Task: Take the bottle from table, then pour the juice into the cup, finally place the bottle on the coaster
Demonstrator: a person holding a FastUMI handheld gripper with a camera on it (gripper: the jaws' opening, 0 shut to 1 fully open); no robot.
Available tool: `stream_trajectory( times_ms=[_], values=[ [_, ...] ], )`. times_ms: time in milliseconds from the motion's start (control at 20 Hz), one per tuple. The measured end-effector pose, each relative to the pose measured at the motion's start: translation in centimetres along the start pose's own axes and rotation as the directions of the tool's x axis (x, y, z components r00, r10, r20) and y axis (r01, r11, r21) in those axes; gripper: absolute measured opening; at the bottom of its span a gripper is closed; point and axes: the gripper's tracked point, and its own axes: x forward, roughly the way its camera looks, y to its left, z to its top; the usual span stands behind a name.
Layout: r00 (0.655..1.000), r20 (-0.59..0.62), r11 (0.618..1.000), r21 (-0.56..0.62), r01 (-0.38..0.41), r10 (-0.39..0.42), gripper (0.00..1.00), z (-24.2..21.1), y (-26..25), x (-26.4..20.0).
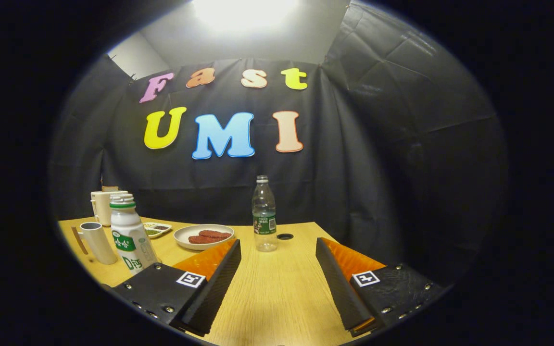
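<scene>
The gripper point(278, 250) hangs released over the tabletop point(267, 298), grasping nothing; a clear bottle point(264, 215) stands upright at twelve o'clock just beyond its fingers.

Fisheye riding on the tool point(278, 252), low over the table point(267, 298) — facing forward, level, toward the booth's far wall

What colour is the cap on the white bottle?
Green, seen best in the gripper view: the white bottle stands beside the open gripper.
</scene>
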Motion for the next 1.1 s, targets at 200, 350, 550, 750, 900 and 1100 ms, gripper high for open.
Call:
stream_trajectory(
  times_ms=[200,350,550,750,900,1100],
  values=[
    [0.998,-0.011,0.997,0.042,-0.059,0.059,0.96,1.7,3.4,-1.2],
    [0.995,-0.017,0.992,0.085,-0.095,0.097,0.96,2.7,6.1,-2.8],
    [0.991,-0.019,0.99,0.052,-0.135,0.136,0.95,3.5,9.7,-4.6],
    [0.979,-0.025,0.979,0.03,-0.202,0.203,0.96,3.5,13.8,-5.7],
    [0.971,-0.056,0.972,0.04,-0.232,0.234,0.95,1.9,15.9,-5.2],
    [0.964,-0.102,0.968,0.083,-0.237,0.245,0.96,-0.6,17.4,-4.0]
  ],
)
